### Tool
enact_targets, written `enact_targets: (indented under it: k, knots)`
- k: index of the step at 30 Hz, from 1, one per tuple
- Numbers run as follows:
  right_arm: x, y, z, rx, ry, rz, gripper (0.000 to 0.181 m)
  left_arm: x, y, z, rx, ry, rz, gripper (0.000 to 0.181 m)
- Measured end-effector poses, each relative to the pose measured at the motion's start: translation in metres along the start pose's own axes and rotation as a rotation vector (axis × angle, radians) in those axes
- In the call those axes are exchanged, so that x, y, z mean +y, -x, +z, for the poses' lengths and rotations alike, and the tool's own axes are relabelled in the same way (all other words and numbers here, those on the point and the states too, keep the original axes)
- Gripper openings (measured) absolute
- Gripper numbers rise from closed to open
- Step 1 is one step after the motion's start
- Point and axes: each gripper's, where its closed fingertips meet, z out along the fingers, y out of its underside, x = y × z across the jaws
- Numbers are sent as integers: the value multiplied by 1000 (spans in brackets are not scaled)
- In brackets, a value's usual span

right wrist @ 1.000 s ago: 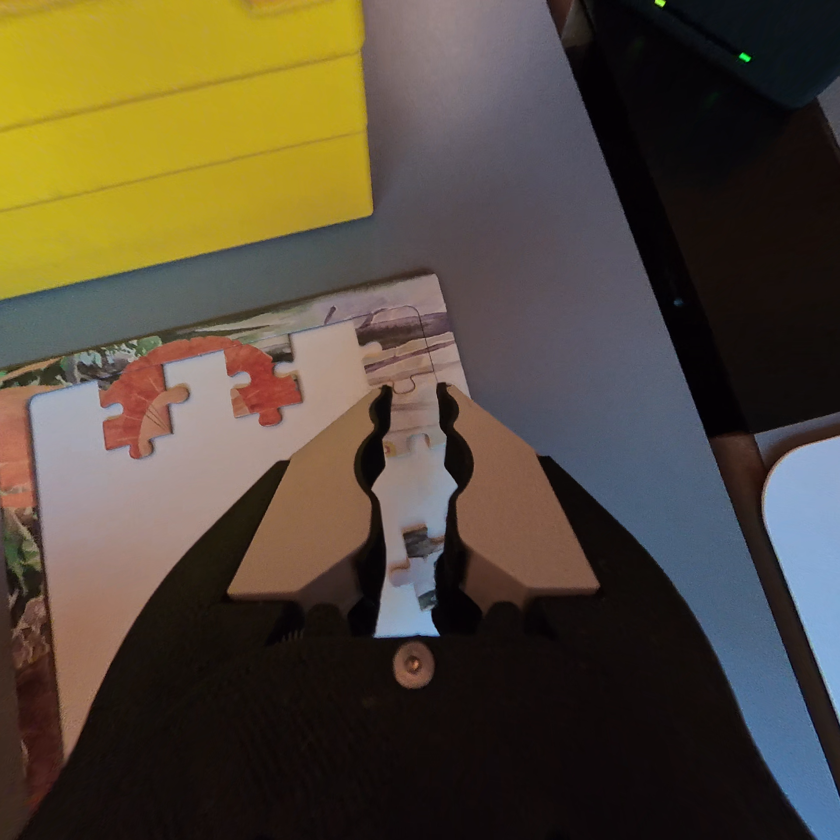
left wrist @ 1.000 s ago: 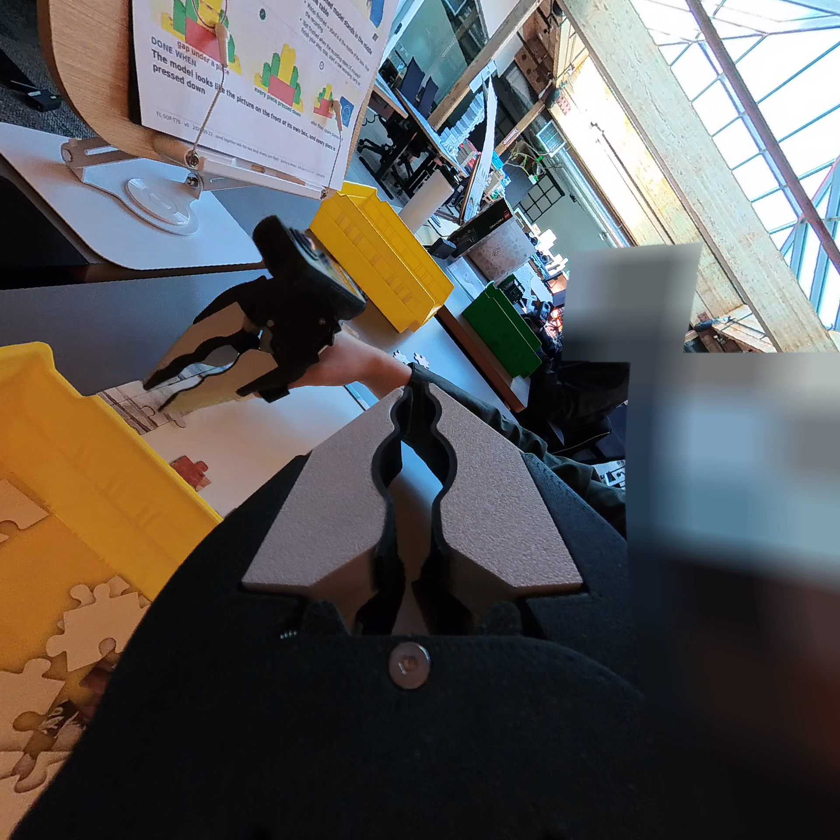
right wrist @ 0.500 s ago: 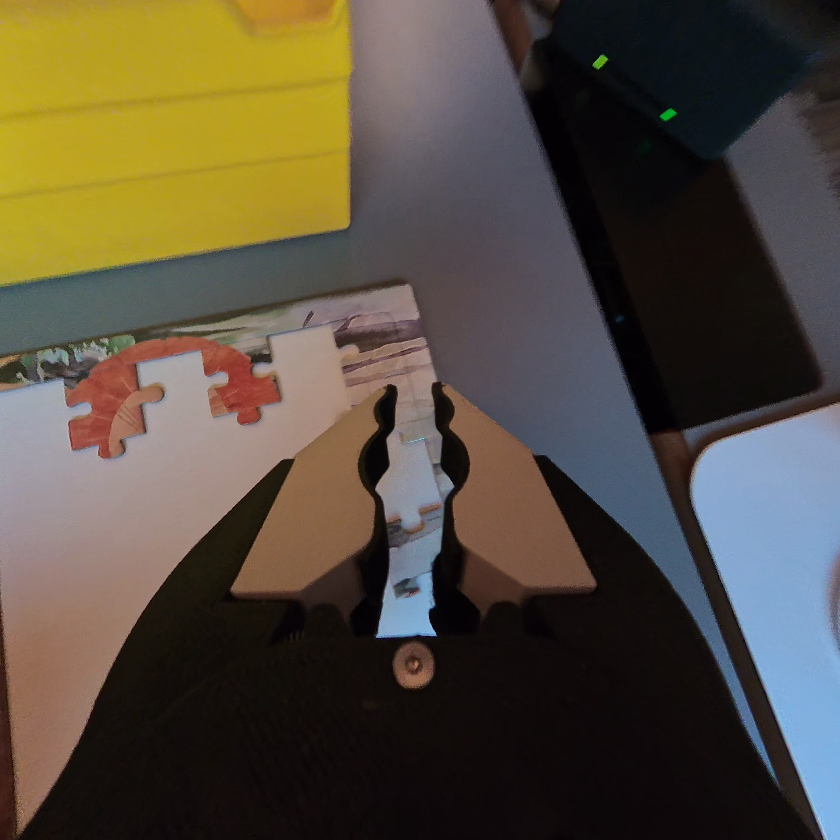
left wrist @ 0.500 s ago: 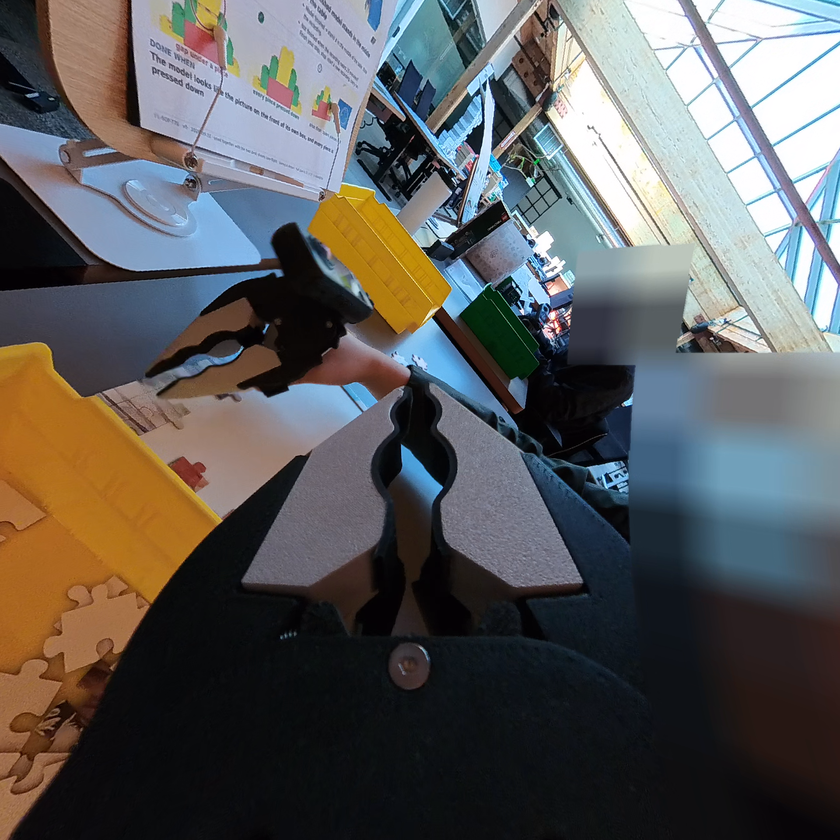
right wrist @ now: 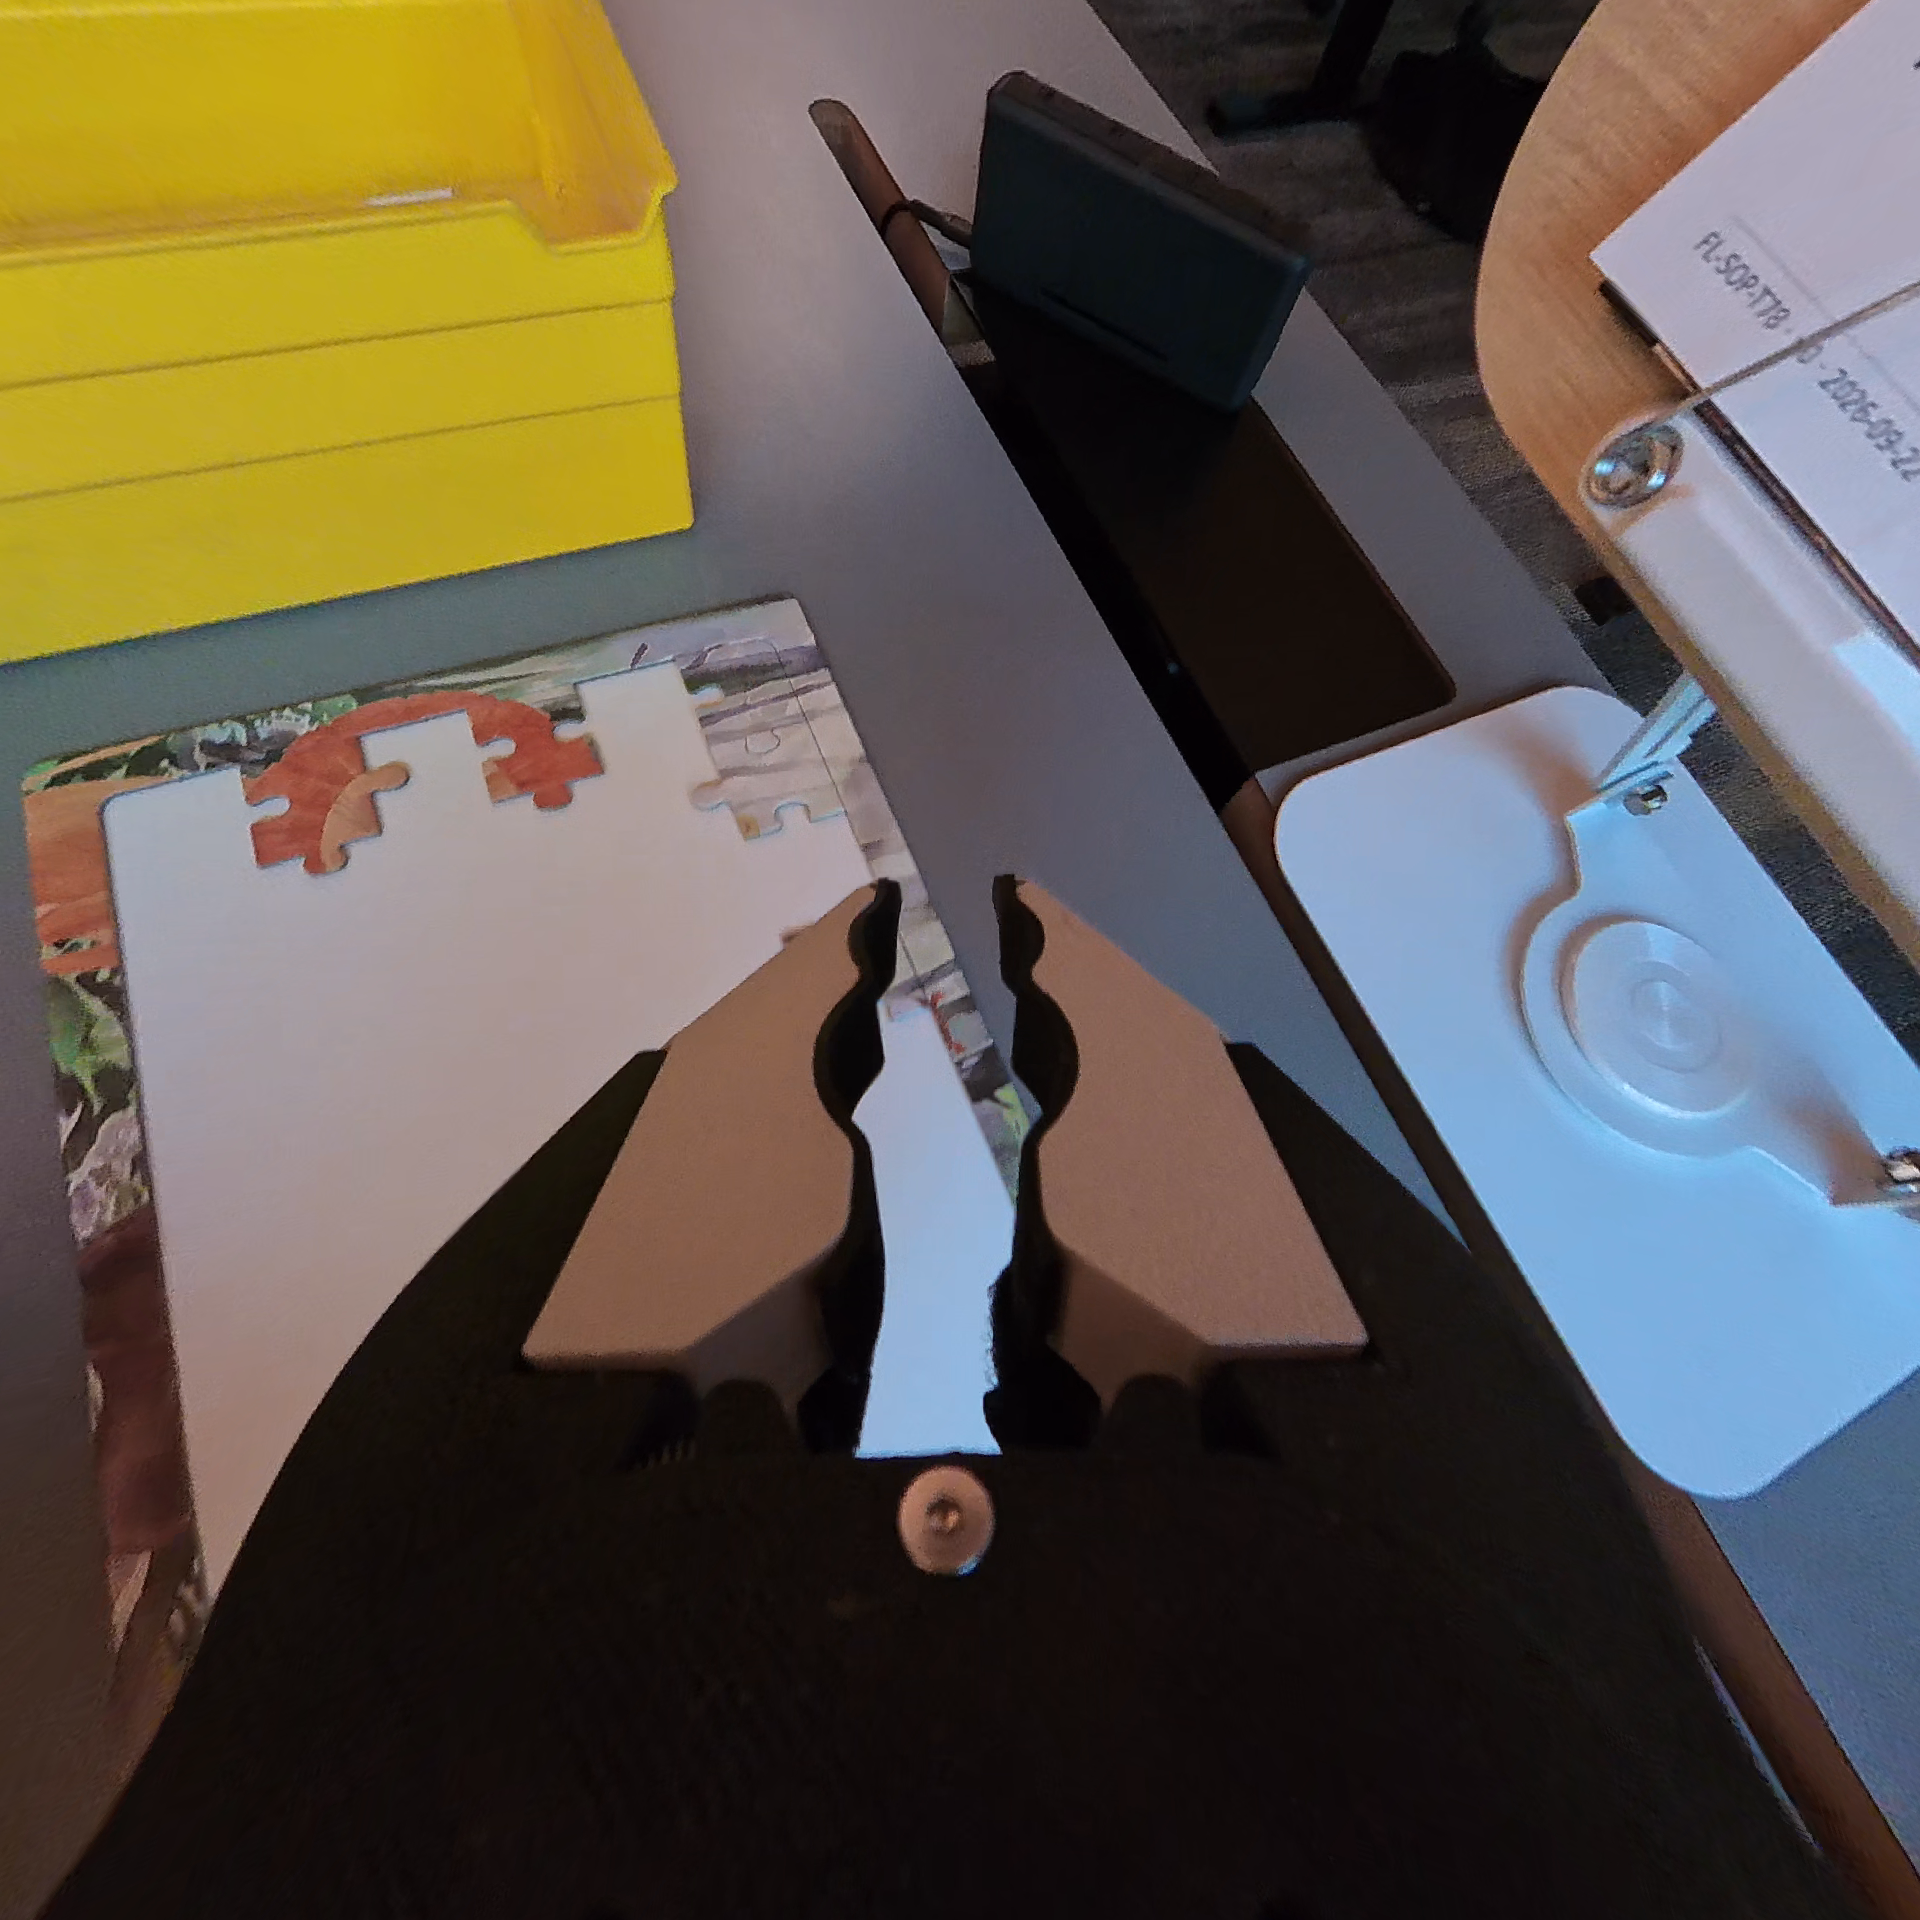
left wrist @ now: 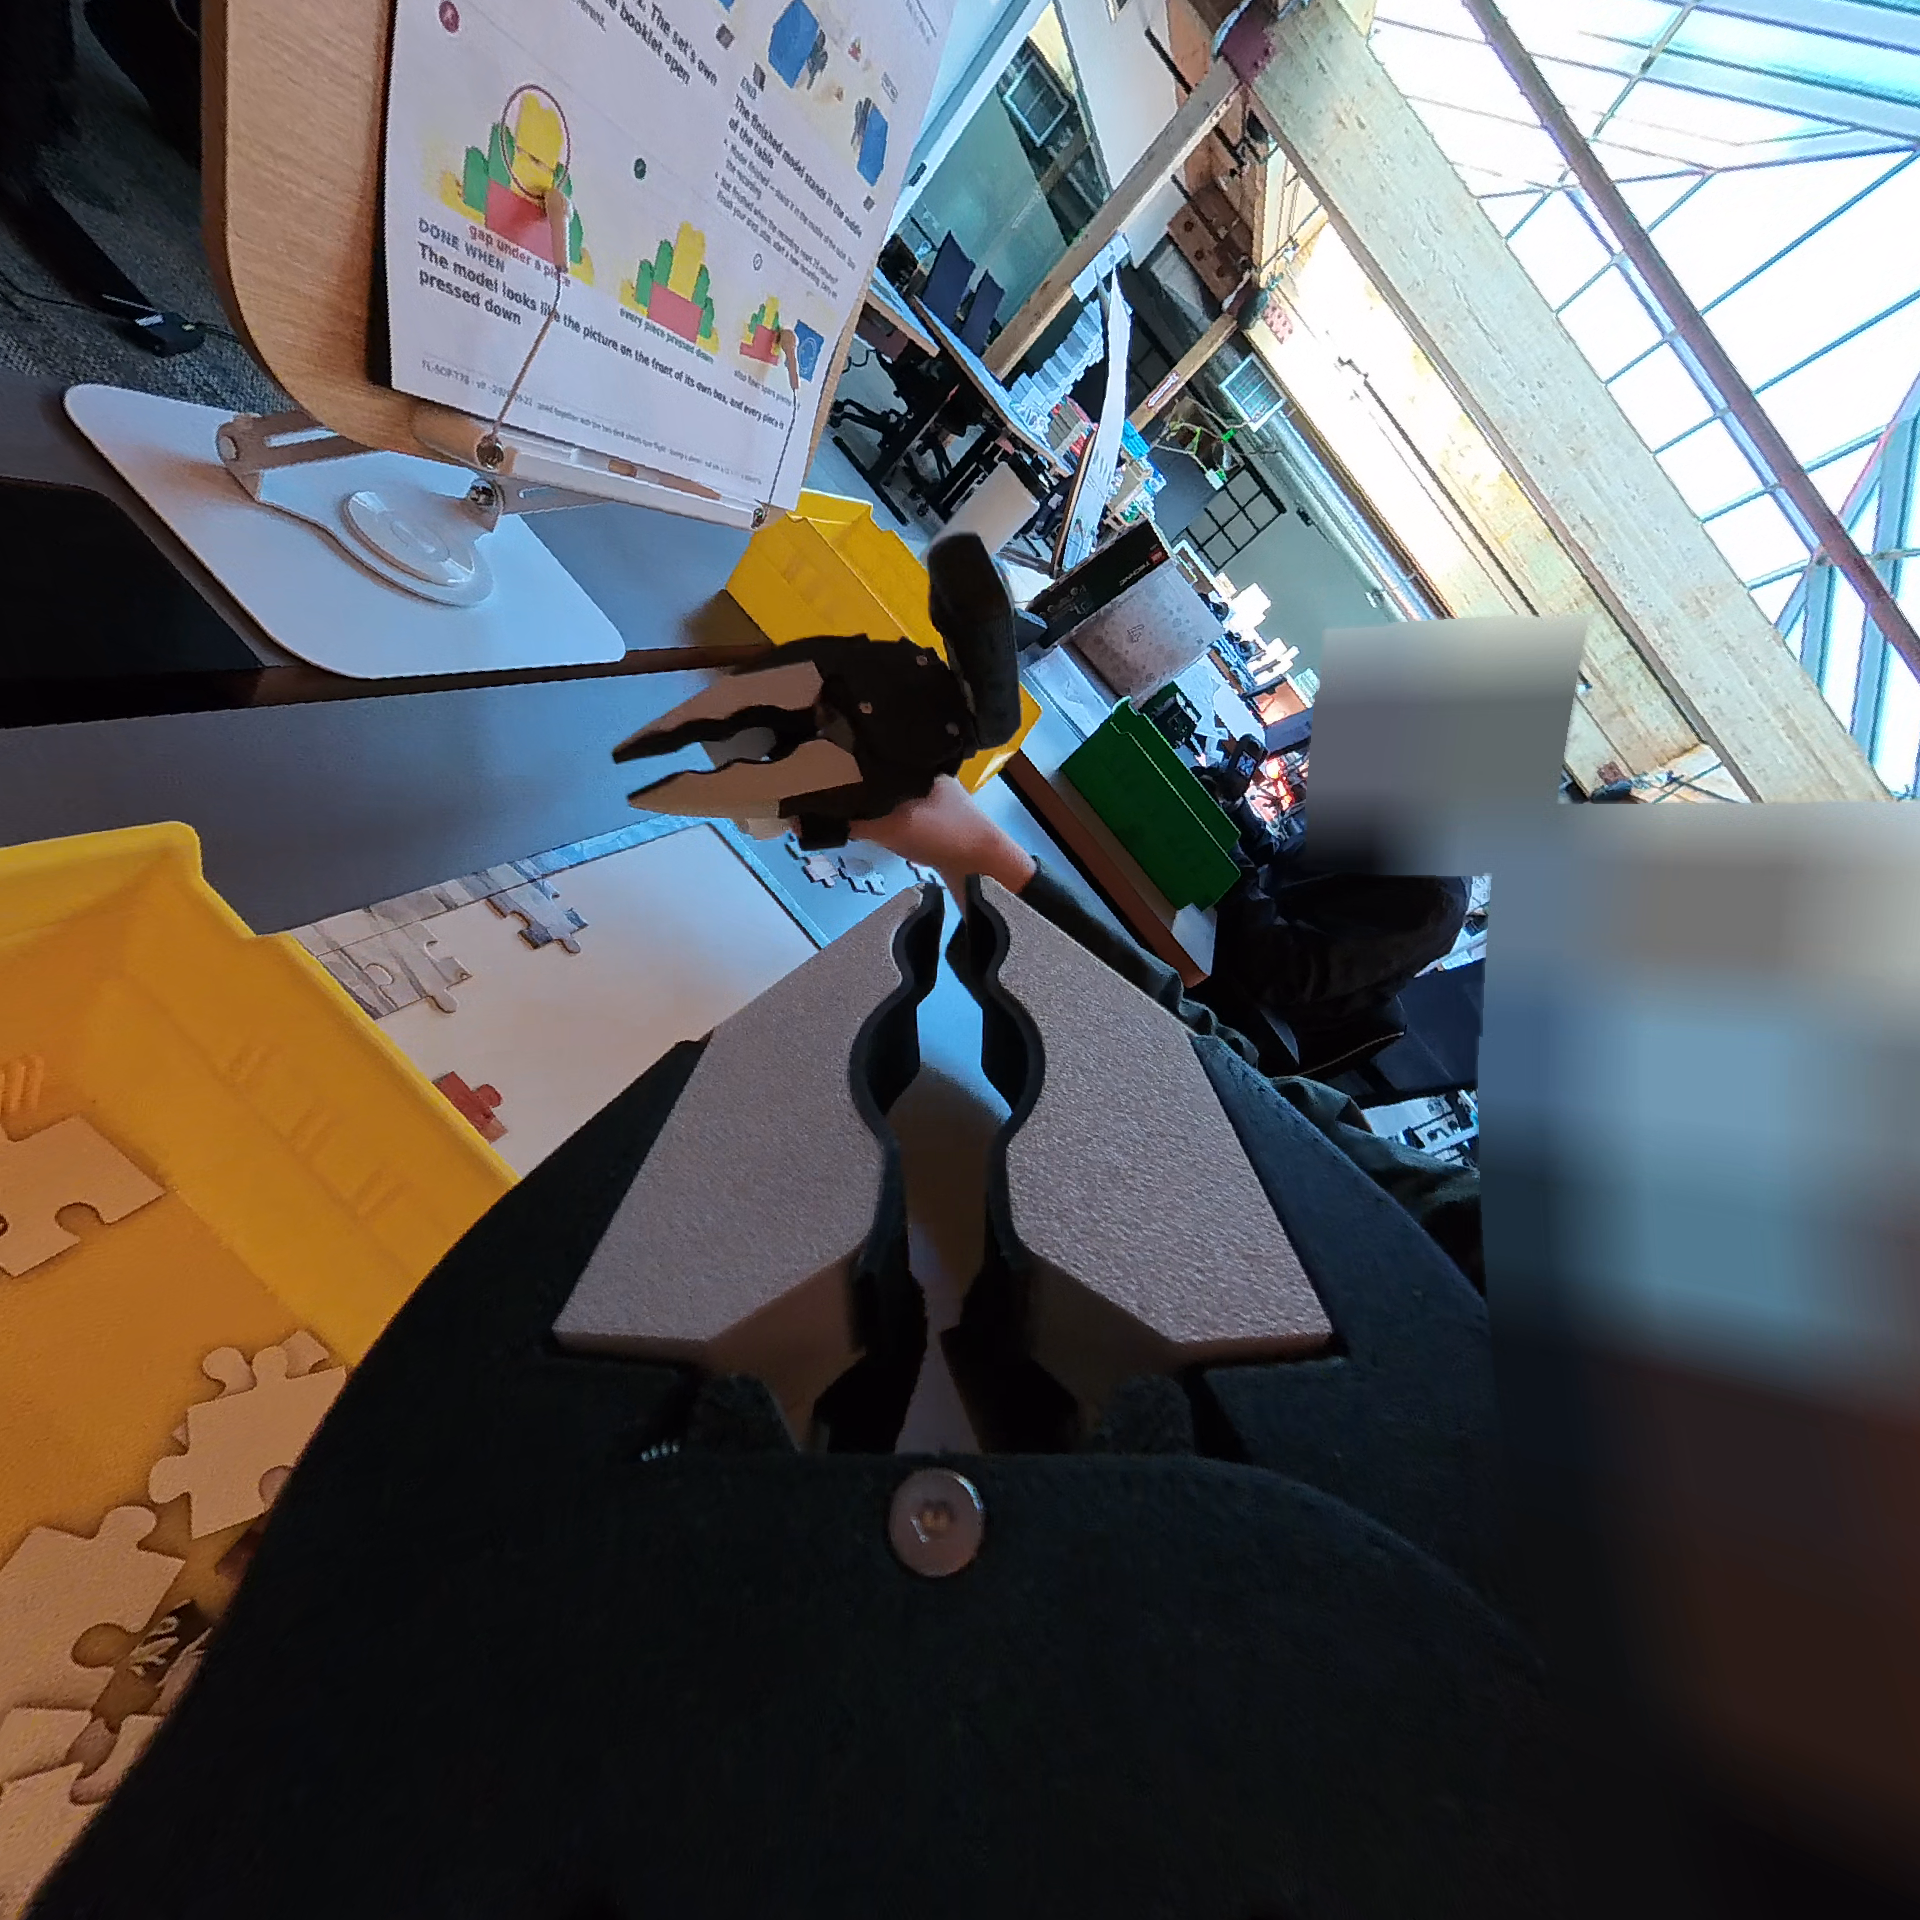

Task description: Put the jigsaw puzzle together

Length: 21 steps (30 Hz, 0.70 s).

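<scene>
- Right gripper [right wrist: 945,899]: jaws stand a narrow gap apart with nothing between them; it hovers above the right edge of the puzzle board [right wrist: 436,1039], clear of the surface. In the left wrist view it shows as lifted off the table [left wrist: 312,779], tips pointing away from the person.
- Left gripper [left wrist: 954,914]: jaws nearly closed, a thin slit remaining, empty; it is raised and angled out across the room, beside the yellow bin [left wrist: 239,1060].
- Task's thing: the puzzle board lies flat on the grey table, just beside the bin. Only border pieces are seated, with an orange-red cluster [right wrist: 416,758] along the far edge and grey pieces [right wrist: 769,748] at the far right corner. The white interior is largely unfilled.
- Supply: loose pieces [left wrist: 62,1195] lie in the bin, many pale side up.
- Judged step: fetching the next piece. Recommended practice is to take one piece by its edge, turn it printed side up, match colour to the seated neighbours, lower it flat, then press down.
- Orientation: in the right wrist view the board's long axis runs from the near side away toward the bin, tilted slightly left; its short far edge faces the bin wall.
- Risk: sliding a piece across could dislodge seated pieces.
</scene>
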Motion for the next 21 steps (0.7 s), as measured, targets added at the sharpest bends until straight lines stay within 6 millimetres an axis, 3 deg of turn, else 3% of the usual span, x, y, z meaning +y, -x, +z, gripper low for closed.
enact_targets:
  k: [7, 13, 17, 21]
  knots:
    - [13, 23, -47, 50, -29, -40, 19, -9, -7, -7, -4, -55, 24, 1]
    - [30, 69, -109, 89, -97, 10, 19, -35, -16, -18, -57, -218, 113, 0]
    - [49, 107, -146, 125, -199, 112, 18, -53, -23, -23, -124, -350, 210, 0]
    - [52, 118, -167, 213, -401, 204, 18, -62, -44, -11, -170, -449, 376, 2]
